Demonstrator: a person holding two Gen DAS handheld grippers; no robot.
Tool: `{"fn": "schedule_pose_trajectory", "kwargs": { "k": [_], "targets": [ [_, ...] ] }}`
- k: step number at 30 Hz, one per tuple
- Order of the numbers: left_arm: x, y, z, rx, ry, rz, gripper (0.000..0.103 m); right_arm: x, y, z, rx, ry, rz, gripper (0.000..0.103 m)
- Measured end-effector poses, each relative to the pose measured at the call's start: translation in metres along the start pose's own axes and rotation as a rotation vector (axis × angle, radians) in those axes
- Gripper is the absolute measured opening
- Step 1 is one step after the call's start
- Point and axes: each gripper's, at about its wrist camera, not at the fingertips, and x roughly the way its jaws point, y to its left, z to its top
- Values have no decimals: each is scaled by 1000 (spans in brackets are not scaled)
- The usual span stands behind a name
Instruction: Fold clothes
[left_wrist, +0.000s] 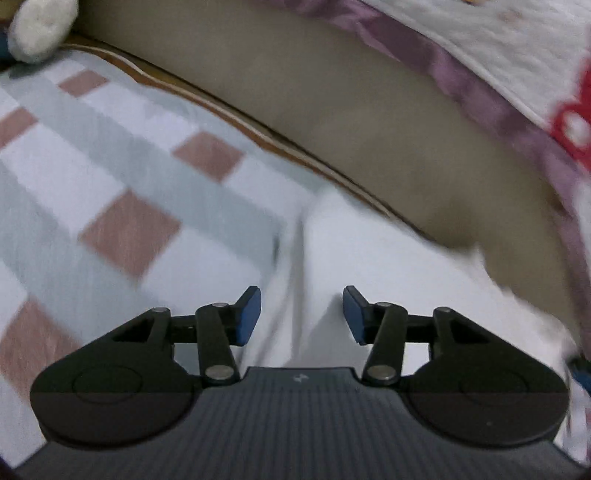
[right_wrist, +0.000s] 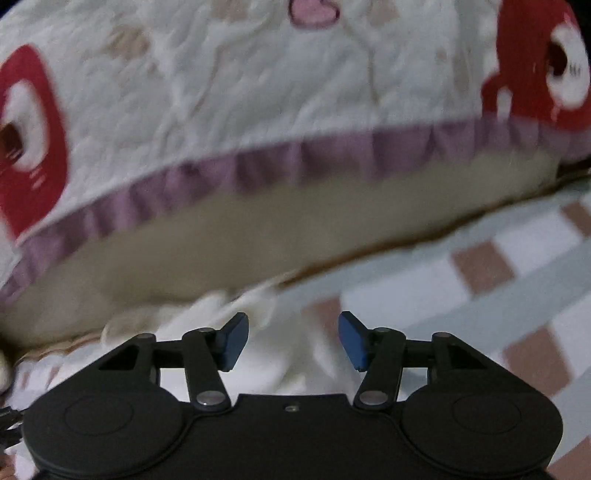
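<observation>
A white garment (left_wrist: 373, 258) lies on the checked bed sheet (left_wrist: 122, 177), blurred by motion. My left gripper (left_wrist: 302, 317) hovers over it, open, its blue pads (left_wrist: 249, 317) apart with only cloth showing behind the gap. In the right wrist view the same white garment (right_wrist: 291, 354) ends in a frilled edge under and ahead of my right gripper (right_wrist: 293, 341), which is also open with nothing between its blue pads (right_wrist: 352, 339). Whether either gripper touches the cloth I cannot tell.
A beige pillow or cushion (right_wrist: 258, 225) with a brown piped edge lies just beyond the garment. A white quilt (right_wrist: 258, 74) with red figures and a purple ruffle rests on top of it. A white plush object (left_wrist: 40, 26) sits at the far left corner.
</observation>
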Motion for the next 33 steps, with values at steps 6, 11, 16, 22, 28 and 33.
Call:
{"fn": "schedule_pose_trajectory", "kwargs": {
  "k": [6,11,16,22,28,33],
  "targets": [
    [-8,-8,-12,69,42,-64,50,-24,-20,-44,-126,39,18,59],
    [0,-24,-17,174,45,-42,58,-40,-28,-59,-104,70,95,60],
    [8,-27,-21,210,59,-13,64,-29,-27,-74,-142,145,83,60],
    [-4,-20,-16,169,22,-104,52,-77,10,-78,-354,-135,90,8],
    [9,-14,-18,177,118,40,36,-51,-15,-80,-409,-16,-190,6],
    [-1,-7,-33,162,120,23,42,-42,-5,-98,-352,33,-293,9]
  ]
}}
